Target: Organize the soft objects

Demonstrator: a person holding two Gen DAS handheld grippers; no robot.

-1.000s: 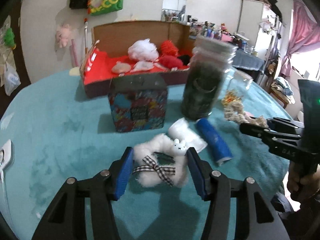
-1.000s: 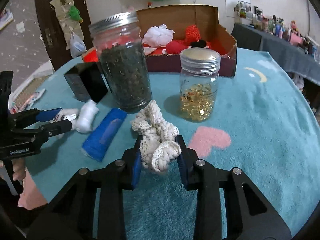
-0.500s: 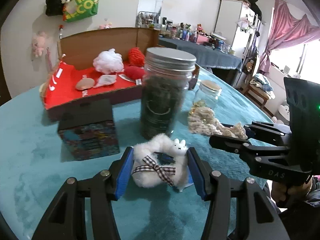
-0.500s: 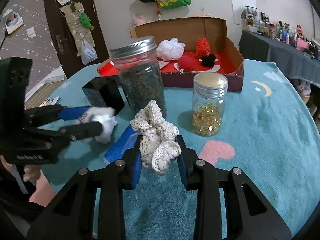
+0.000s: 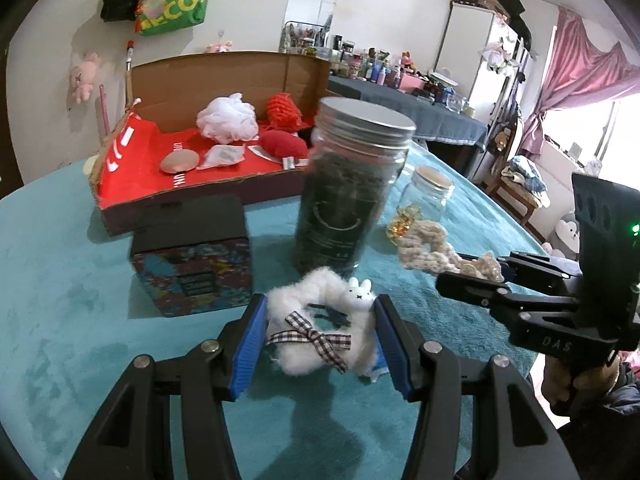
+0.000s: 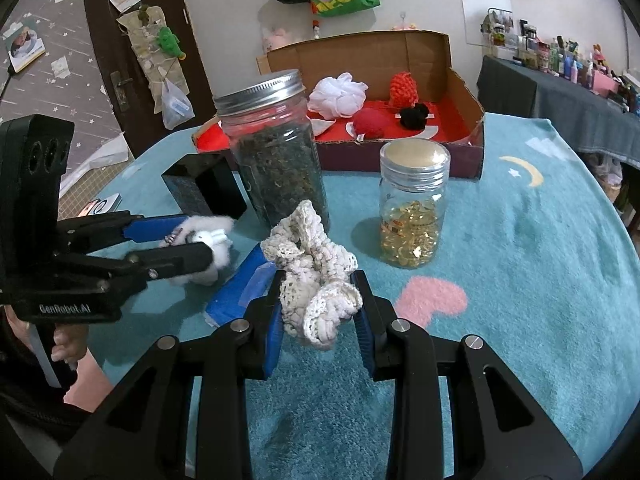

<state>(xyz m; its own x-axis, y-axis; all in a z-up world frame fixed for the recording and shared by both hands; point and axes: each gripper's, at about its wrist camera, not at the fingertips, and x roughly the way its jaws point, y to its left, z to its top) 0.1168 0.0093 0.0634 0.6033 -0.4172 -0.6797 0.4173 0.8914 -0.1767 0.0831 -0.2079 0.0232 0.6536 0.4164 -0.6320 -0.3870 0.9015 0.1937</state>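
My left gripper [image 5: 320, 312] is shut on a white fluffy scrunchie [image 5: 316, 332] with a plaid bow and a small bunny, held just above the teal tablecloth. It shows from the side in the right wrist view, left gripper [image 6: 192, 240] with the white scrunchie [image 6: 218, 258]. My right gripper [image 6: 319, 292] is shut on a cream crochet scrunchie [image 6: 312, 264], which hangs between its blue pads. An open cardboard box [image 5: 136, 152] with a red lining stands at the back. Inside it lie a white puff [image 5: 228, 118] and red knitted pieces [image 5: 282, 110].
A tall jar of dark leaves [image 5: 348, 192] stands straight ahead of the left gripper. A small jar of gold bits [image 6: 414, 216] stands to its right. A black patterned box [image 5: 192, 264] is to its left. A blue roll [image 6: 240, 284] lies on the cloth between the grippers.
My left gripper has swung right and slightly up with the white scrunchie, so the tall jar now stands ahead of it. The right gripper has stayed almost still with its scrunchie.
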